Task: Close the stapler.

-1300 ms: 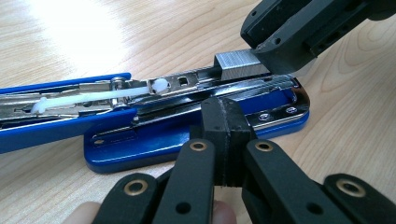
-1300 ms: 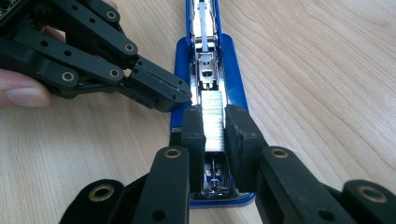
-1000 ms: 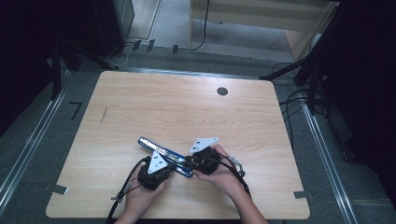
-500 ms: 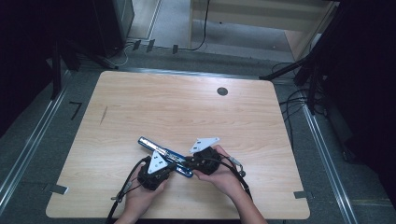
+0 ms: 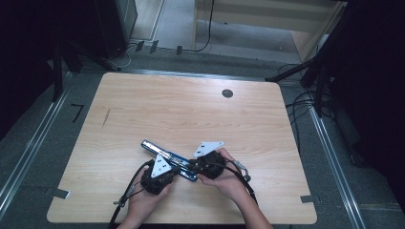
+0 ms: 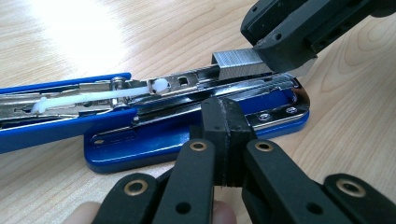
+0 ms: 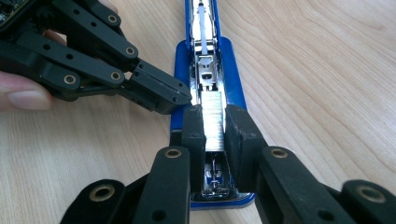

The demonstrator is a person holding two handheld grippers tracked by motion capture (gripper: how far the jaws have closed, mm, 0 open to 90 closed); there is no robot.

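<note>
A blue stapler (image 5: pixel 168 159) lies opened flat on the wooden table (image 5: pixel 191 114), its lid swung out to the far left and its metal staple channel (image 6: pixel 187 79) bared. In the left gripper view my left gripper (image 6: pixel 227 116) is shut with nothing between its pads, its tips against the side of the blue base (image 6: pixel 154 144). My right gripper (image 7: pixel 214 123) is shut on a strip of staples (image 7: pixel 213 119), holding it lengthwise over the channel near the stapler's front end. The left gripper (image 7: pixel 163 98) comes in from the left there, touching the base.
A dark round grommet (image 5: pixel 227 93) sits at the table's far edge. Both hands work near the front edge (image 5: pixel 191 222). Cables and dark stands lie on the floor to the right and behind.
</note>
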